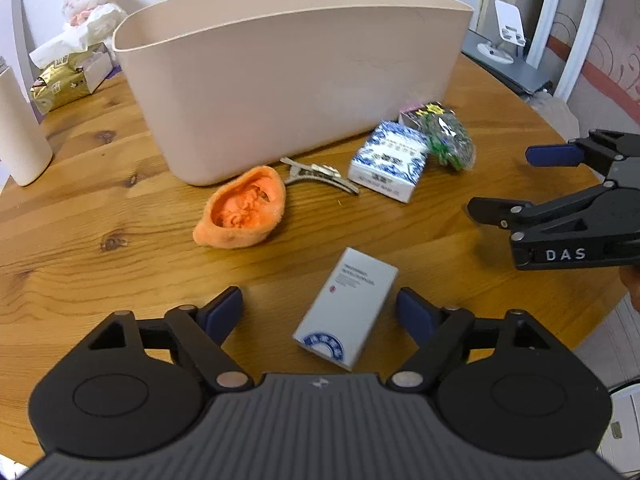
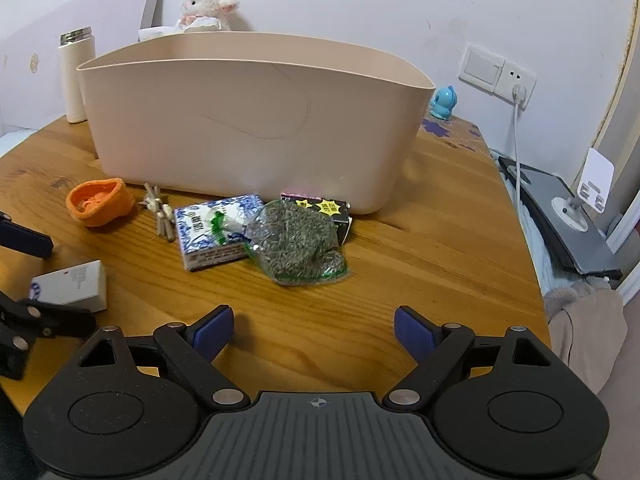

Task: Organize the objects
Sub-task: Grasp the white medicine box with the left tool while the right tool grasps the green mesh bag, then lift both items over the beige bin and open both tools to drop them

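Observation:
A beige bin [image 1: 288,76] [image 2: 256,120] stands on the round wooden table [image 1: 100,184]. In front of it lie an orange fuzzy sock [image 1: 240,210] [image 2: 98,202], a metal hair clip [image 1: 320,174] [image 2: 160,216], a blue-and-white box [image 1: 386,160] [image 2: 216,230], a clear bag of green bits [image 1: 450,140] [image 2: 298,242] and a black box [image 2: 326,208]. A grey-white box [image 1: 346,308] [image 2: 74,286] lies between the fingers of my open left gripper [image 1: 320,314], untouched. My right gripper [image 2: 314,332] [image 1: 500,180] is open, a short way in front of the bag.
A white bottle [image 2: 76,76] [image 1: 20,132], a tissue pack [image 1: 68,76] and a plush lamb [image 2: 204,6] sit behind the bin. A blue figurine [image 2: 442,102] stands at the back right. Beyond the table's right edge are a phone stand [image 2: 588,196] and a wall socket [image 2: 516,80].

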Demonstrator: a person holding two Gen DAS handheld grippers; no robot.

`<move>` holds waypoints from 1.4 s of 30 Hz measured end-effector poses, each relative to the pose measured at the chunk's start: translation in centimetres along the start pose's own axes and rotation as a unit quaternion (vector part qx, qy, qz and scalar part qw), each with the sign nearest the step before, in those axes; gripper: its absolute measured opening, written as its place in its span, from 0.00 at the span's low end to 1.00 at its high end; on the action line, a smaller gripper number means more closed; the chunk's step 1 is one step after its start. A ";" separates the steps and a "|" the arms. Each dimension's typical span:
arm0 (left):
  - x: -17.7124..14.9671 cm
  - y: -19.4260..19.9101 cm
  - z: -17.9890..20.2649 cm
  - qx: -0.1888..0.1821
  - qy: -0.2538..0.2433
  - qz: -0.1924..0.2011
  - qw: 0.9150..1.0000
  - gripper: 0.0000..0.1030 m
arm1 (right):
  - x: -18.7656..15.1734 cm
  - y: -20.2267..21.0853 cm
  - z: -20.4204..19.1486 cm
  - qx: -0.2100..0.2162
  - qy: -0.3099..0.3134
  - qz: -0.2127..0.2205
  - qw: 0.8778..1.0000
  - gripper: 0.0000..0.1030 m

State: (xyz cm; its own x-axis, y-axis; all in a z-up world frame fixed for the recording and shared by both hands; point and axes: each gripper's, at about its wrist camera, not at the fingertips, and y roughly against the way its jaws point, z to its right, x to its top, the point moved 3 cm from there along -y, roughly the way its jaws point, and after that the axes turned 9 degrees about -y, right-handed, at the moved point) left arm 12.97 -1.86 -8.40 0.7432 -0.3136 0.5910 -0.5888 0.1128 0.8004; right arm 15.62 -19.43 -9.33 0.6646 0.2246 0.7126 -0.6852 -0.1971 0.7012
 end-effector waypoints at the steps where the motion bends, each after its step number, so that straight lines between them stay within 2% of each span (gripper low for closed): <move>1: 0.1 -0.1 -0.1 0.001 0.001 0.003 1.000 0.79 | 0.0 -0.2 0.0 -0.003 -0.001 0.002 1.000 0.85; 8: 0.8 -0.5 -0.7 0.007 0.007 0.017 1.000 0.67 | 0.5 -1.5 -0.4 -0.008 -0.018 0.032 0.999 0.83; 13: 1.1 -0.6 -1.4 0.009 0.013 0.022 1.000 0.50 | 1.3 -2.3 -0.8 -0.010 -0.022 0.040 0.999 0.76; 15: 1.1 -0.6 -1.6 0.012 0.018 0.024 0.999 0.45 | 1.4 -2.5 -0.9 -0.006 -0.024 0.042 0.999 0.68; 17: 1.1 -0.6 -1.8 0.012 0.019 0.024 0.999 0.39 | 1.5 -2.5 -1.0 -0.001 -0.027 0.043 0.999 0.52; 18: 1.1 -0.6 -1.8 0.009 0.019 0.025 0.999 0.33 | 1.6 -2.5 -1.1 0.002 -0.029 0.043 0.999 0.46; 19: 1.1 -0.5 -1.8 0.008 0.019 0.025 0.999 0.32 | 1.7 -2.5 -1.1 0.002 -0.029 0.044 0.999 0.31; 20: 1.1 -0.5 -1.8 0.009 0.019 0.024 0.999 0.32 | 1.7 -2.6 -1.1 0.000 -0.028 0.044 0.999 0.24; 24: 1.0 -0.4 -1.6 0.010 0.016 0.026 0.999 0.32 | 1.5 -2.2 -1.0 0.004 -0.031 0.045 0.998 0.19; 32: 0.4 0.6 -1.5 0.009 0.019 0.031 0.999 0.31 | 1.0 0.4 0.0 0.011 -0.056 0.052 0.997 0.18; 42: 1.6 5.4 -2.3 0.029 0.020 0.086 0.996 0.32 | 2.8 6.2 0.3 0.012 -0.064 0.112 0.992 0.18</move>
State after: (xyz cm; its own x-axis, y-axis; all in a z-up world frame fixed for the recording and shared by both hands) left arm 11.74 0.46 -2.95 0.6417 -0.2564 0.7228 -0.7243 0.1074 0.6811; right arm 13.29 -20.28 -3.03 0.5295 0.0497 0.8468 -0.8138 -0.2521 0.5236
